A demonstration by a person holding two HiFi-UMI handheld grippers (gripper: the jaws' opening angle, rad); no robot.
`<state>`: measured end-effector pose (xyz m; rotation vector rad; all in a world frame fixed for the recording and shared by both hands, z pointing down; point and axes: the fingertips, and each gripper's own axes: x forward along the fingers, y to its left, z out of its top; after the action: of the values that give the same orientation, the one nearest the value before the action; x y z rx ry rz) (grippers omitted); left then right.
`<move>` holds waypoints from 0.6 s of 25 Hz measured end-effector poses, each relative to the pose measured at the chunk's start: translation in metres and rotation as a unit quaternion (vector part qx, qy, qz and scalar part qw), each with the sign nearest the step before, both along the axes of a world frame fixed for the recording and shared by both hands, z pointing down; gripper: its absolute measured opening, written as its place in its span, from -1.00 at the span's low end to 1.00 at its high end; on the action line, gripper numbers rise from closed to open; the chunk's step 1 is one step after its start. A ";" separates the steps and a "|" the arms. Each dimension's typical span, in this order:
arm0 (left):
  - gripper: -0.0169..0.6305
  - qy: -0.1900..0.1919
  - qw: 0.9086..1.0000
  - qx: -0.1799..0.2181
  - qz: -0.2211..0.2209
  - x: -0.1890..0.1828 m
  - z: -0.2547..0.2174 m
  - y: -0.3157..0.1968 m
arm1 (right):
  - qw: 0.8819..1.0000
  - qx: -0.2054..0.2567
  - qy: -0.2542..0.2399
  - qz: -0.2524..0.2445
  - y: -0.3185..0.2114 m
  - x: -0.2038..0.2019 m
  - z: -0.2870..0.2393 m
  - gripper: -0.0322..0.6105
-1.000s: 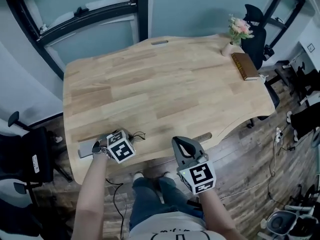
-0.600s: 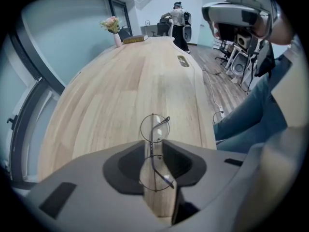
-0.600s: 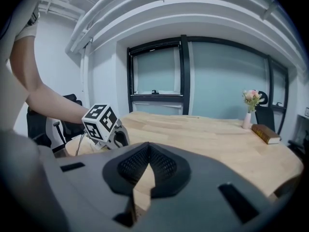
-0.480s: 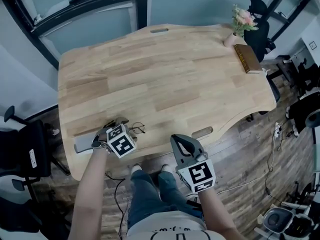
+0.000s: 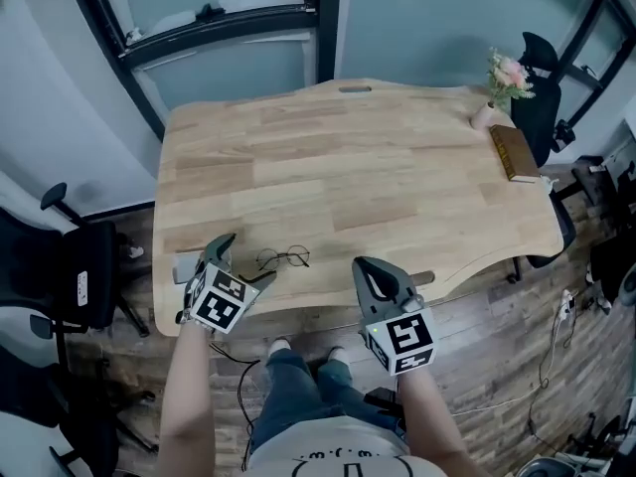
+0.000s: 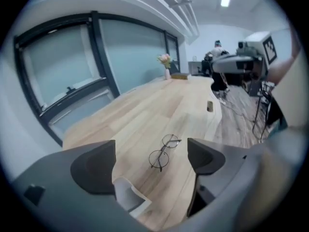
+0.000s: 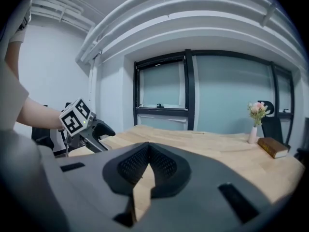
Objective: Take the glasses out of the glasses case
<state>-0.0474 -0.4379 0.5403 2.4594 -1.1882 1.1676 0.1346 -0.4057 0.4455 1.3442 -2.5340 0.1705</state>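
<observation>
Round wire-framed glasses (image 5: 282,258) lie unfolded on the wooden table (image 5: 378,177) near its front edge, also visible between the jaws in the left gripper view (image 6: 164,152). The grey glasses case (image 5: 185,266) lies to their left, partly hidden by my left gripper (image 5: 242,263); its pale corner (image 6: 127,194) shows low in the left gripper view. The left gripper (image 6: 150,159) hangs above the table with its jaws just opened wide, nothing between them. My right gripper (image 5: 372,280) is shut and empty at the front edge, its tips (image 7: 148,154) pressed together.
A vase of pink flowers (image 5: 500,85) and a brown book (image 5: 515,151) sit at the table's far right corner. Black office chairs stand left (image 5: 60,276) and far right (image 5: 542,78). A cable slot (image 5: 355,89) is at the far edge.
The left gripper opened, rose and drew back from the glasses, which now lie free on the table. The right gripper stays shut in about the same place.
</observation>
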 end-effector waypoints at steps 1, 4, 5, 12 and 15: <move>0.44 0.027 0.999 0.020 -0.031 -0.008 -0.016 0.005 | 1.000 0.007 -0.004 -0.007 0.000 -0.001 -0.005 -0.86; 0.43 0.094 0.984 0.099 -0.110 -0.032 -0.063 0.026 | 0.999 0.028 -0.013 -0.027 0.003 -0.004 -0.021 -0.86; 0.43 0.109 0.977 0.125 -0.133 -0.040 -0.077 0.034 | 0.999 0.035 -0.016 -0.033 0.005 -0.005 -0.026 -0.86; 0.43 0.168 0.918 0.258 -0.251 -0.095 -0.147 0.085 | 0.996 0.071 -0.042 -0.037 0.019 -0.013 -0.060 -0.86; 0.42 0.176 0.901 0.302 -0.258 -0.114 -0.176 0.106 | 0.993 0.101 -0.041 -0.037 0.028 -0.028 -0.084 -0.86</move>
<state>-0.1611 -0.3319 0.3641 2.3106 -2.1217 0.2044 0.1069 -0.3773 0.3618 1.3363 -2.7275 -0.0469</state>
